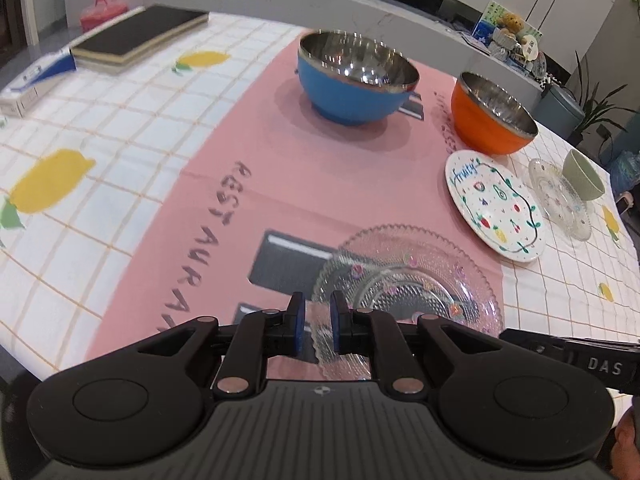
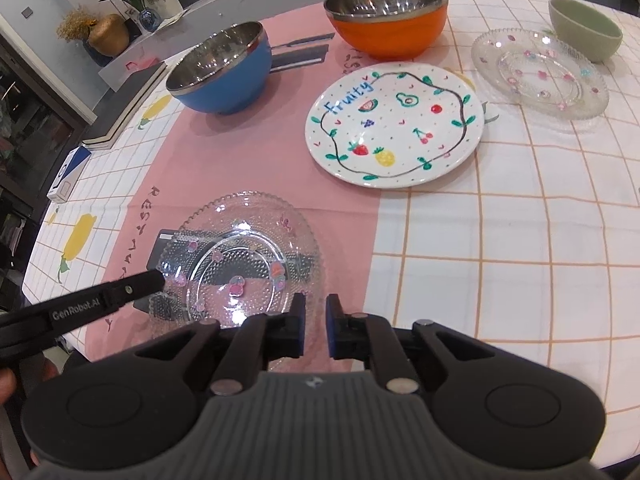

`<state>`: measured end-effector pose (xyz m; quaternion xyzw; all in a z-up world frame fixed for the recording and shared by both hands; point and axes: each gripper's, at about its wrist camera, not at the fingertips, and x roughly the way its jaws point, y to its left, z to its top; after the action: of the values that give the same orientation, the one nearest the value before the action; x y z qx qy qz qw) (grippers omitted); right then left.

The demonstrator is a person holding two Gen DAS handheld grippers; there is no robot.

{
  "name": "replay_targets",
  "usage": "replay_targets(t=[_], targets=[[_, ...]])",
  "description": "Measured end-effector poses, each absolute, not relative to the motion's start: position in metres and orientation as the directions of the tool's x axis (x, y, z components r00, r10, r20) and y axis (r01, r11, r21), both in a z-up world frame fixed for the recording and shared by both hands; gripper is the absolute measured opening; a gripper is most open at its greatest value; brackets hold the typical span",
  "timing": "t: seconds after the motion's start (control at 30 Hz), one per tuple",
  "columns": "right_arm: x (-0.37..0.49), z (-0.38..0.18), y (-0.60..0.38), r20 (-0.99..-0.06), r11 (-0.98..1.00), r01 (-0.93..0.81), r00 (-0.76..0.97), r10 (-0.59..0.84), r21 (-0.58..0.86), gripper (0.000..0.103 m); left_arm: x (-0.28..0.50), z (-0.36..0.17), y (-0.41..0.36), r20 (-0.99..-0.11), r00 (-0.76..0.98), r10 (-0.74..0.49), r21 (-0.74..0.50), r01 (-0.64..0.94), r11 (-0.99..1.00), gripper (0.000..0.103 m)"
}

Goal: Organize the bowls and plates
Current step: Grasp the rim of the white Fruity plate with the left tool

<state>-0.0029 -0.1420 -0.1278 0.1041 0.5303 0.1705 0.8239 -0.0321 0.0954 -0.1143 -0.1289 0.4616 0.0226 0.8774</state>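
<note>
Well, both grippers hovered over the near glass plate (image 2: 244, 260), the left gripper (image 1: 318, 326) and right gripper (image 2: 315, 330) slightly parted (grasping nothing).

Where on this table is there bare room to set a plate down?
Open cloth lies right of the near glass plate and below the fruit plate. Pink mat between the blue bowl and the near plate is also free. It is crowded around the orange bowl.
</note>
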Motion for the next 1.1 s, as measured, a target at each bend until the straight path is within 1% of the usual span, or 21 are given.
replay_targets(t=[0.1,0.2,0.33,0.37,0.4,0.43,0.47,0.5,0.57,0.6,0.67,0.77,0.83,0.9,1.0,1.1], targets=[[-0.005,-0.118,-0.148,-0.834,0.938,-0.177,0.429,0.346,0.299,0.032,-0.031,-0.104,0.094,-0.801,0.595,-0.068,-0.192,-0.148,0.970,0.015],[-0.002,-0.113,-0.155,-0.847,0.962,-0.150,0.457,0.273,0.230,0.035,-0.025,-0.094,0.090,-0.780,0.620,-0.083,-0.204,-0.126,0.971,0.015],[0.005,-0.108,-0.174,-0.842,0.970,-0.109,0.482,0.242,0.216,0.035,-0.017,-0.082,0.077,-0.734,0.671,-0.105,-0.221,-0.090,0.971,0.015],[0.007,-0.107,-0.178,-0.837,0.972,-0.096,0.496,0.233,0.214,0.040,-0.015,-0.079,0.073,-0.724,0.682,-0.104,-0.218,-0.083,0.972,0.015],[0.007,-0.105,-0.183,-0.828,0.975,-0.079,0.517,0.218,0.207,0.048,-0.011,-0.077,0.068,-0.717,0.690,-0.097,-0.205,-0.076,0.976,0.015],[0.008,-0.102,-0.187,-0.814,0.978,-0.065,0.545,0.201,0.199,0.052,-0.007,-0.074,0.063,-0.712,0.696,-0.088,-0.188,-0.068,0.980,0.015],[0.008,-0.100,-0.191,-0.794,0.980,-0.055,0.578,0.188,0.191,0.059,-0.002,-0.072,0.058,-0.704,0.705,-0.084,-0.174,-0.057,0.983,0.015],[0.008,-0.098,-0.195,-0.770,0.981,-0.051,0.612,0.178,0.186,0.068,0.002,-0.070,0.052,-0.697,0.712,-0.085,-0.165,-0.043,0.985,0.015],[0.008,-0.096,-0.201,-0.720,0.985,-0.056,0.675,0.159,0.165,0.074,0.013,-0.067,0.043,-0.694,0.711,-0.109,-0.164,-0.009,0.986,0.015],[0.011,-0.095,-0.203,-0.708,0.987,-0.065,0.690,0.151,0.147,0.074,0.021,-0.067,0.038,-0.697,0.706,-0.126,-0.170,0.008,0.985,0.015],[0.023,-0.095,-0.204,-0.714,0.990,-0.077,0.686,0.140,0.120,0.072,0.032,-0.067,0.026,-0.700,0.700,-0.143,-0.163,0.038,0.986,0.015],[0.041,-0.101,-0.209,-0.725,0.985,-0.078,0.668,0.167,0.155,0.065,0.049,-0.070,0.008,-0.698,0.699,-0.154,-0.140,0.077,0.987,0.018],[0.053,-0.107,-0.211,-0.743,0.984,-0.058,0.649,0.163,0.166,0.062,0.059,-0.076,0.001,-0.698,0.692,-0.183,-0.158,0.099,0.982,0.019],[0.063,-0.113,-0.212,-0.759,0.981,-0.050,0.627,0.176,0.186,0.052,0.069,-0.083,-0.004,-0.709,0.677,-0.196,-0.167,0.108,0.980,0.020],[0.076,-0.123,-0.215,-0.770,0.973,-0.037,0.605,0.202,0.226,0.048,0.080,-0.096,-0.006,-0.726,0.665,-0.175,-0.155,0.090,0.984,0.020],[0.086,-0.132,-0.215,-0.780,0.968,-0.029,0.586,0.218,0.249,0.047,0.090,-0.107,-0.003,-0.739,0.647,-0.187,-0.179,0.079,0.981,0.020]])
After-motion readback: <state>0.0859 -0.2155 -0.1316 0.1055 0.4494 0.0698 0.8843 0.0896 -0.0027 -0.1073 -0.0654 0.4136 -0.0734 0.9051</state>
